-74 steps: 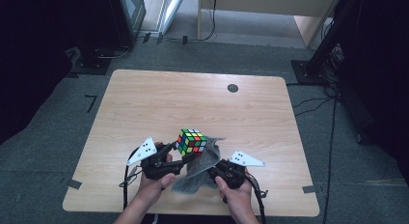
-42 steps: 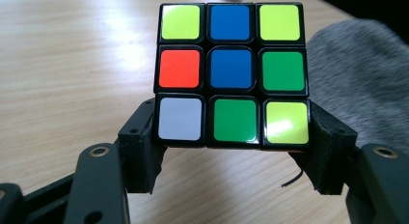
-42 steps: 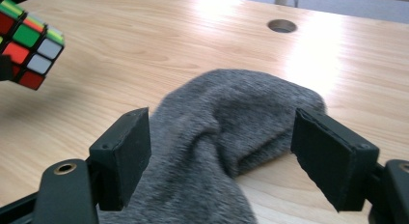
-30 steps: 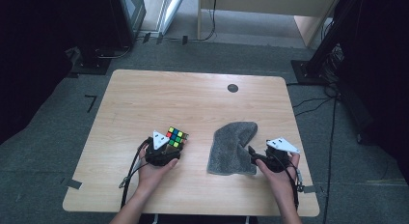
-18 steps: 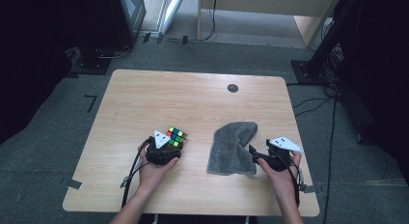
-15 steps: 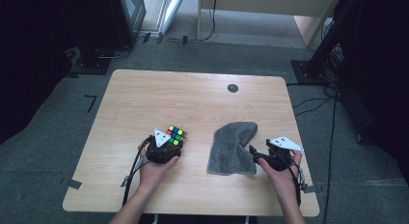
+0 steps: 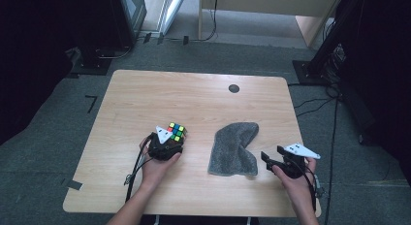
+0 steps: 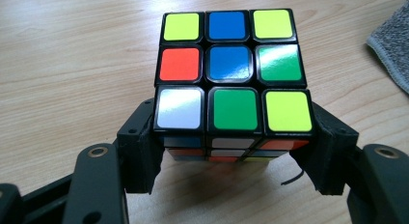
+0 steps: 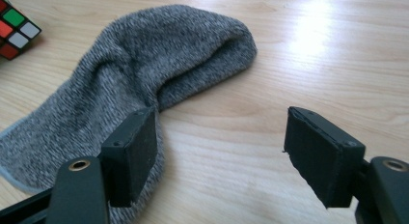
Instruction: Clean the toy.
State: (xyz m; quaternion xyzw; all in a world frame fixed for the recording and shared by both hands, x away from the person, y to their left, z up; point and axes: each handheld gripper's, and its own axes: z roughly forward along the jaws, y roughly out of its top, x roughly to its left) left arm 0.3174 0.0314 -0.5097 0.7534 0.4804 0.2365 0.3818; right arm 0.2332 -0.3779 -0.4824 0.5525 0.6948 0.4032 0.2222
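A scrambled colour cube (image 7: 175,131) sits on the wooden table (image 7: 194,94), left of centre. My left gripper (image 7: 170,138) is shut on its near bottom layer; in the left gripper view the two black jaws press the cube (image 8: 231,74) from both sides, gripper (image 8: 234,151). A grey cloth (image 7: 235,147) lies crumpled right of centre. My right gripper (image 7: 272,155) is just to its right, open and holding nothing. In the right gripper view the left jaw overlaps the cloth's (image 9: 120,69) edge, gripper (image 9: 222,156), with bare wood between the jaws.
A small black round disc (image 7: 234,88) lies near the table's far edge. Dark stands and cables surround the table on the grey floor. The cube's corner (image 9: 14,26) shows at the upper left of the right gripper view, and the cloth's edge (image 8: 393,45) at the right of the left gripper view.
Earlier, both grippers held the cube and cloth together at the table's middle. Since then they parted, cube to the left, cloth to the right. In the last second my right gripper slid slightly right.
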